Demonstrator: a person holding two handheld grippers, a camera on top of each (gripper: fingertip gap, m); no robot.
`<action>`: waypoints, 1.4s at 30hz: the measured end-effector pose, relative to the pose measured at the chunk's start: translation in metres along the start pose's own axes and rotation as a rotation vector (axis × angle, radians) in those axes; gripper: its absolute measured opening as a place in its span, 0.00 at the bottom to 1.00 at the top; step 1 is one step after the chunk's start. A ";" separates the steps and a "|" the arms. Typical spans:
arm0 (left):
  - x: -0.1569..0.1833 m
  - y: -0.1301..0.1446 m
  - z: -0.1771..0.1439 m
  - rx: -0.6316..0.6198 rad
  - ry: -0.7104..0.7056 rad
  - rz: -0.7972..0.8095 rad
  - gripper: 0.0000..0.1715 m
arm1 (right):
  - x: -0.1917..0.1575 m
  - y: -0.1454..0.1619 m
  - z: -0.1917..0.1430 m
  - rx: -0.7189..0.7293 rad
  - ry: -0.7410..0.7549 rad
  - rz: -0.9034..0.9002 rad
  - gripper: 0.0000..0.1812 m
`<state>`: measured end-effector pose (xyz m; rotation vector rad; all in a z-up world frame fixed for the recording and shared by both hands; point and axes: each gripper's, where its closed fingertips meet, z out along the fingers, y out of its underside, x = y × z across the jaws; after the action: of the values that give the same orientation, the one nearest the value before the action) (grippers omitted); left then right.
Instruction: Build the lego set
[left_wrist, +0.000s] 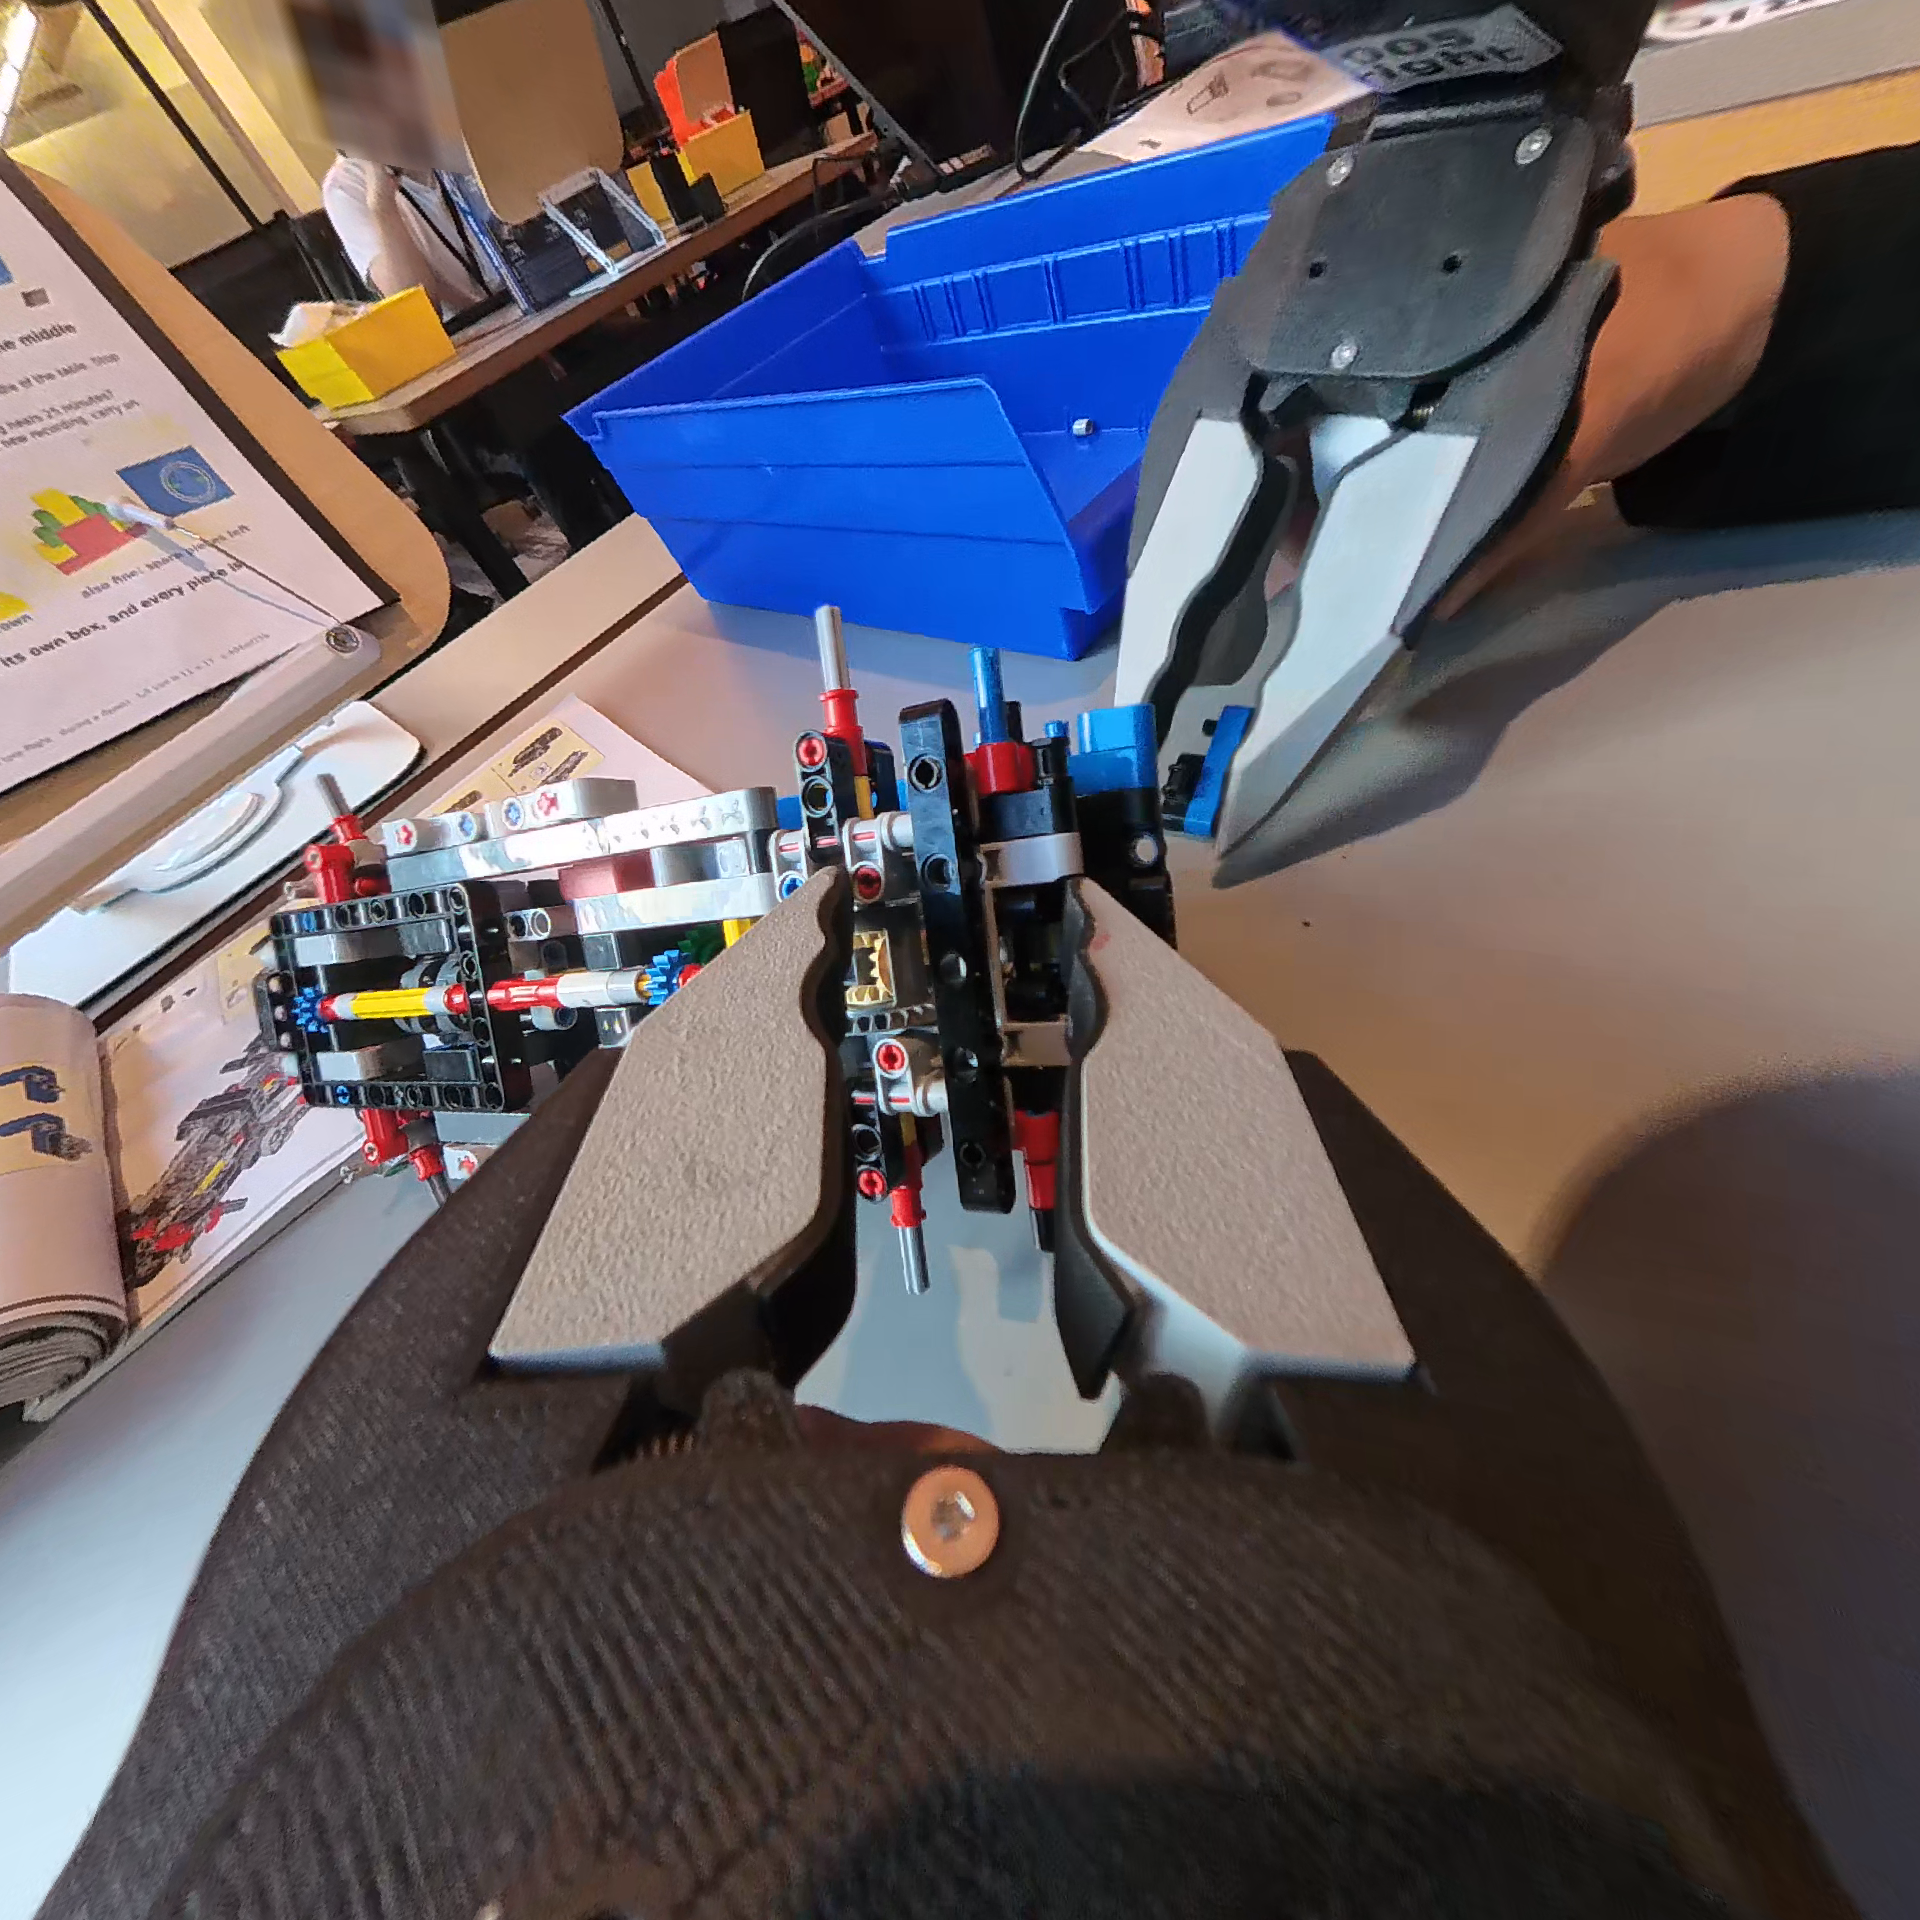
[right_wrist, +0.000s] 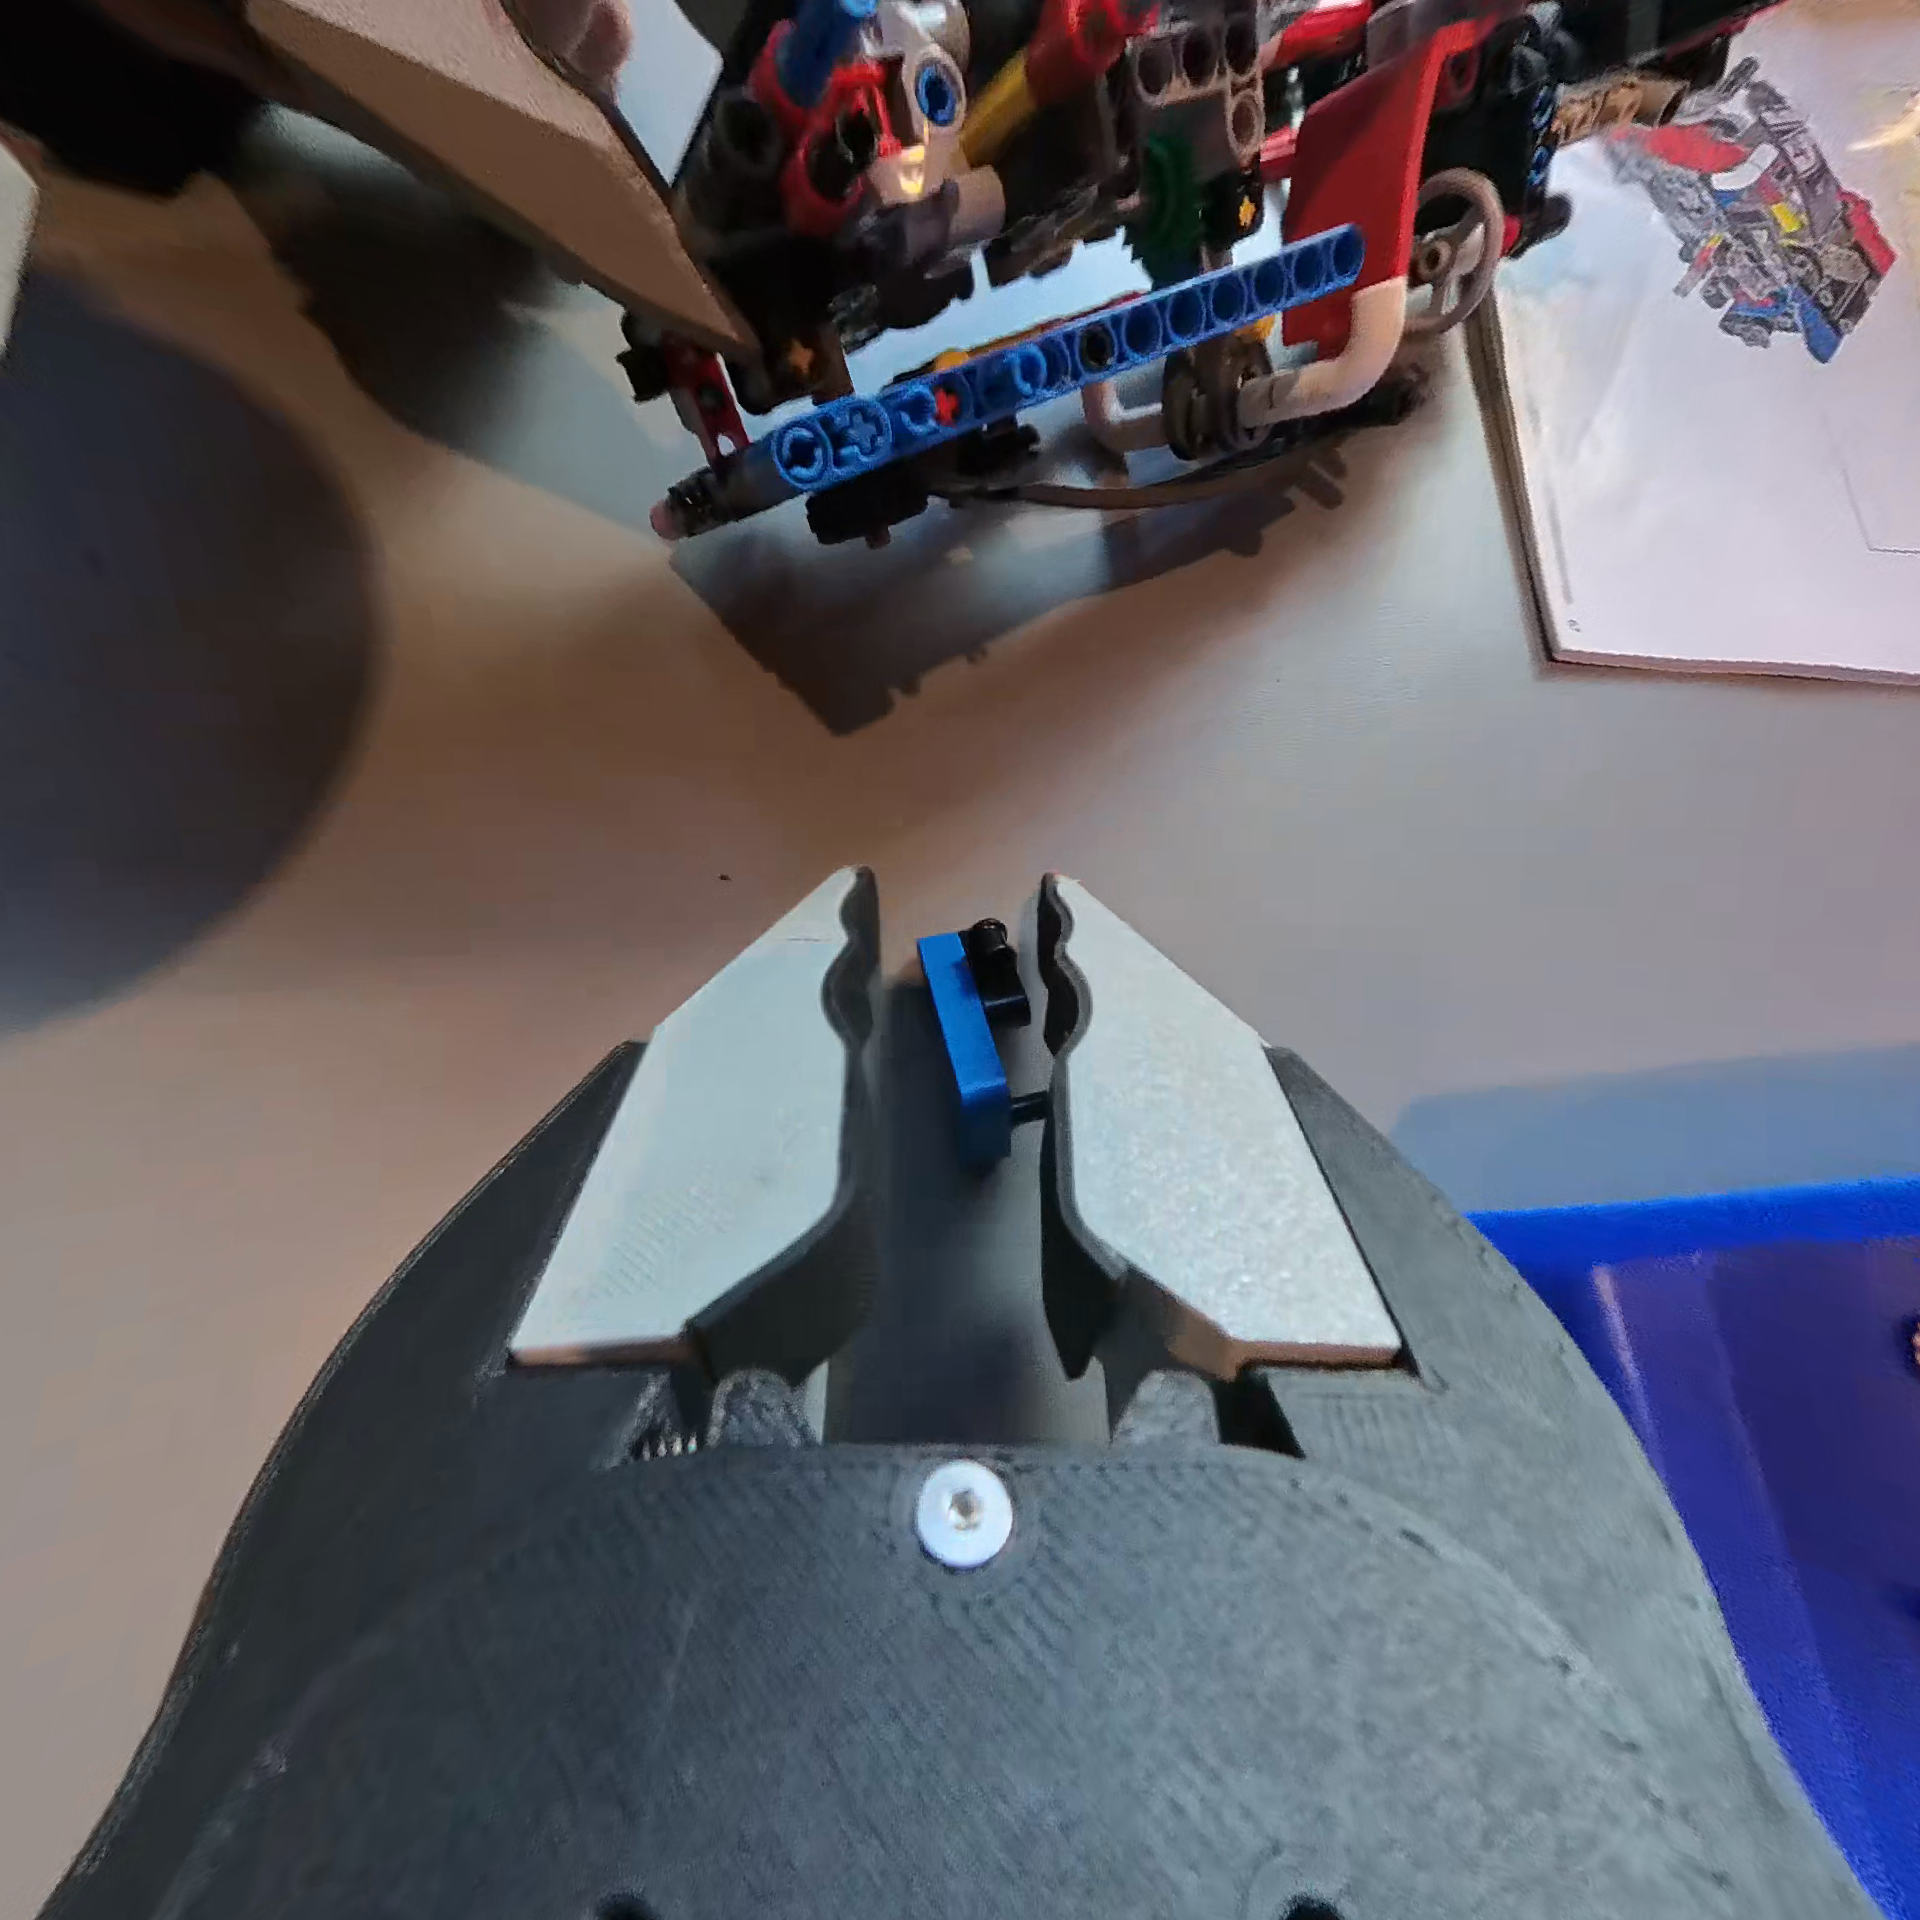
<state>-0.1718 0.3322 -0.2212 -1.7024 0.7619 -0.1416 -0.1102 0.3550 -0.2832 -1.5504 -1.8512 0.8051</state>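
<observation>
Right wrist view: our right gripper (right_wrist: 958, 940) has its fingers apart, straddling the small blue beam (right_wrist: 971, 1049) on the bench (right_wrist: 520, 831), its long axis along them. Our left gripper (left_wrist: 956, 914) is clamped on the model (left_wrist: 935, 935), just beside.

A pale table (left_wrist: 1558, 935) carried the lego model (left_wrist: 644, 914), a blue bin (left_wrist: 883, 499), an open instruction booklet (right_wrist: 1704, 499) and a small blue piece (right_wrist: 971, 1049).

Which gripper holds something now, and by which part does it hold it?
The left gripper holds the lego model by its upright black end frame. The right gripper holds nothing: the small blue piece lies between its open fingers.
</observation>
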 end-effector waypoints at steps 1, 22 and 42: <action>0.000 0.000 0.000 0.003 0.005 -0.007 0.21 | 0.001 -0.002 -0.004 0.017 0.004 0.004 0.16; -0.003 0.007 -0.023 0.085 0.313 0.039 0.20 | -0.026 -0.116 -0.012 0.167 -0.054 -0.620 0.04; -0.004 0.010 -0.030 0.093 0.392 0.010 0.19 | -0.034 -0.120 0.001 -0.043 -0.025 -0.937 0.00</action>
<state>-0.1935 0.3087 -0.2200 -1.6008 1.0349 -0.5070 -0.1817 0.3043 -0.1939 -0.5317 -2.2812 0.3317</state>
